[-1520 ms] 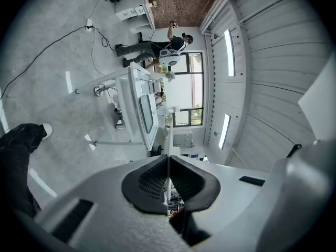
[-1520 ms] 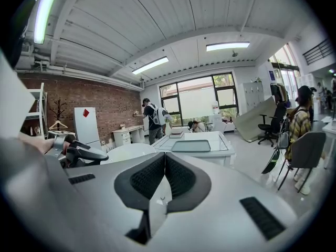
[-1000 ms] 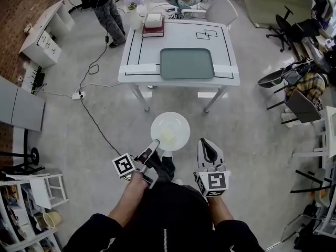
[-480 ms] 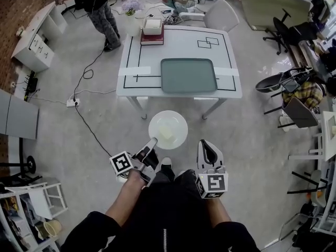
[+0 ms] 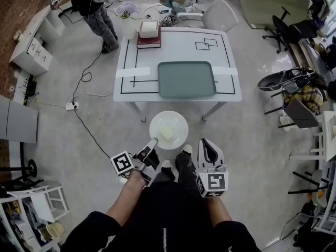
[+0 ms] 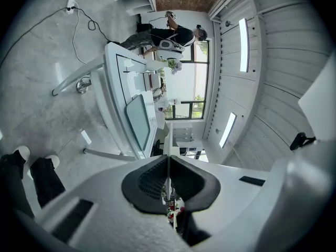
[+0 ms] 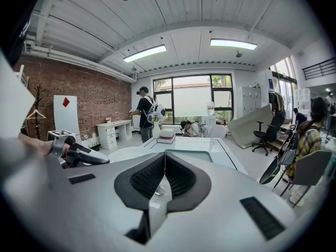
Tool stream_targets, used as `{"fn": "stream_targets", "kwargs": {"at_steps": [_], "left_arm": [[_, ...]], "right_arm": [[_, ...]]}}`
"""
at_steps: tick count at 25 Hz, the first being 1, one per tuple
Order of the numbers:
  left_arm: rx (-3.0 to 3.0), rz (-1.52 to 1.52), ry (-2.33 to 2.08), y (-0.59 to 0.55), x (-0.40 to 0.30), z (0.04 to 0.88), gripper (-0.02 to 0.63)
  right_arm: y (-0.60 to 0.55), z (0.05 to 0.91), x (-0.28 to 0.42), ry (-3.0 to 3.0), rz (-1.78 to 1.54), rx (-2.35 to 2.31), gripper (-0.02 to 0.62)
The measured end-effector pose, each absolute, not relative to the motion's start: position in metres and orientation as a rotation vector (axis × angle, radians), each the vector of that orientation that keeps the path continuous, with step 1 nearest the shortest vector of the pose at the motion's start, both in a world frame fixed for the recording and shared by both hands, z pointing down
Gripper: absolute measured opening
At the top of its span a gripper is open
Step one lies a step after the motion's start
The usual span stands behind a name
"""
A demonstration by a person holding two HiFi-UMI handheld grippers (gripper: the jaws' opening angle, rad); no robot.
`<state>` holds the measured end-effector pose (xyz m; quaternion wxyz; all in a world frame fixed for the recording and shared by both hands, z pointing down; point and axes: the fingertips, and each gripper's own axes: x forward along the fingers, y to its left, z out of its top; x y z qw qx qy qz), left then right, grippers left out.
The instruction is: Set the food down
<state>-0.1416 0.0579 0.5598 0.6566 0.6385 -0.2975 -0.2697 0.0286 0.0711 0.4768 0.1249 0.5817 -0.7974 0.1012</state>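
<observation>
The worktop carries a green tray; short of the tray, over the floor, a white plate bears the pale food; the left hand-held gripper clamps the plate rim; the right hand-held gripper is closed on nothing. Risk: the one-sided grip may let the plate tilt, so the food slides off.

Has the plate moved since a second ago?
Yes. In the head view the plate in the left gripper is nearer the white table; the floor gap to its near edge has shrunk.
</observation>
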Motion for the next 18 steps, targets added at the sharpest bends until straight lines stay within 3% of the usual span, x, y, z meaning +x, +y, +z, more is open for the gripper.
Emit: {"fn": "stream_targets", "kwargs": {"at_steps": [18], "left_arm": [[1.397,-0.710,-0.789,-0.056,-0.092,0.562,0.015]], "right_arm": [[-0.076,0.472,0.059,-2.495,0.277,1.486,0.009]]}}
